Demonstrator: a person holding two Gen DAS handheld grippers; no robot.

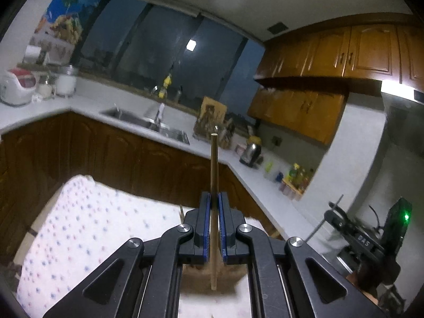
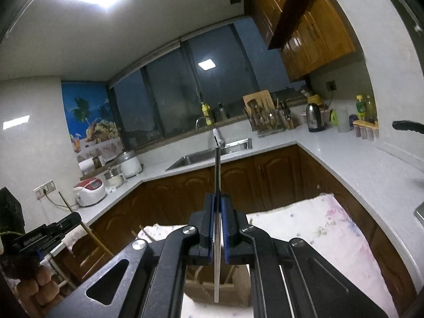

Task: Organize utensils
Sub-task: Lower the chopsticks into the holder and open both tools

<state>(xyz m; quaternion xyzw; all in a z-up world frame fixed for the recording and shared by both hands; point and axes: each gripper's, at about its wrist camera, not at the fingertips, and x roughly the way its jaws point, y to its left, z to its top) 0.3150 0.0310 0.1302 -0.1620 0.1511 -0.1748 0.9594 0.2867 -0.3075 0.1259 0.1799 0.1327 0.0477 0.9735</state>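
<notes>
Left gripper (image 1: 215, 198): jaws are clamping a wooden chopstick (image 1: 214, 175), which is standing upright between the pads.
Right gripper (image 2: 218, 201): jaws are clamping a metal chopstick (image 2: 217, 175), also upright.
Holder (image 2: 209, 286): brown, sitting on the dotted cloth (image 1: 87, 228) directly below both grippers.
Background: counter (image 1: 185, 145) is running along the window, with a sink (image 2: 209, 156).

It was a home kitchen. A white L-shaped counter (image 2: 331, 156) ran over brown wooden cupboards, with a steel sink (image 2: 209, 156) and tap below a dark window (image 2: 185, 84) at the centre. At upper right hung wooden wall cabinets (image 2: 312, 34); a kettle (image 2: 314, 118), rice cooker (image 2: 88, 189) and utensil rack (image 2: 267, 119) stood on the counter.
</notes>
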